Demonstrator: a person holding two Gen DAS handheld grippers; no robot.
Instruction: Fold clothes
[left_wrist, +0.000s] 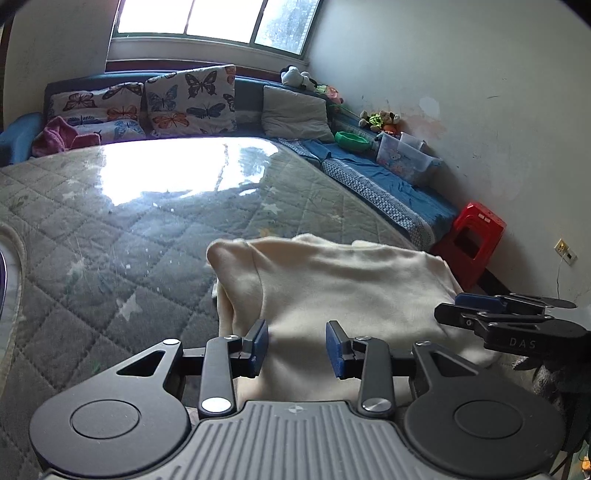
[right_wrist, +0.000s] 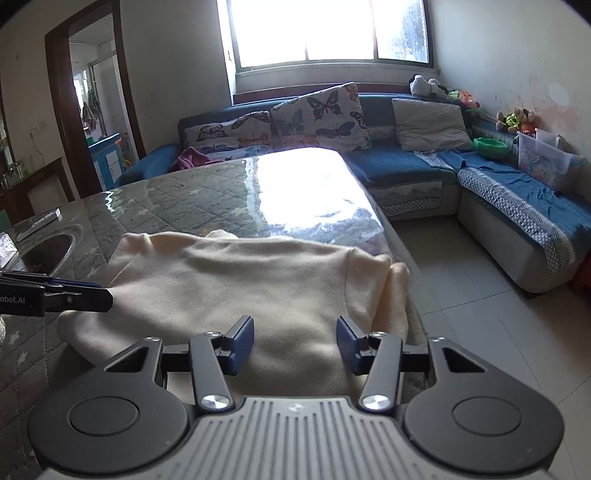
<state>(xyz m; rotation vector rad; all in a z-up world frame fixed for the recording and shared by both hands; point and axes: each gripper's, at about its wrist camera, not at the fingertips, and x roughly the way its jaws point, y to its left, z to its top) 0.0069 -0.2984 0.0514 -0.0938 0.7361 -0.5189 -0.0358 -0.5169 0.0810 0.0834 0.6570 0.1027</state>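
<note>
Your left gripper (left_wrist: 297, 349) and right gripper (right_wrist: 295, 345) both stand part open and empty above the near hem of the cream fleece garment (left_wrist: 343, 288), which lies on the grey quilted table (left_wrist: 110, 258). Its long axis runs across between them. Only the right view shows its sleeve draping off the table edge.

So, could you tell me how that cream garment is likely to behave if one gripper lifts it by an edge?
The cream garment would probably droop: it already lies in soft folds. It looks thick and fleecy, so likely grippy between pads, though the glossy table cover may let it slide.
</note>
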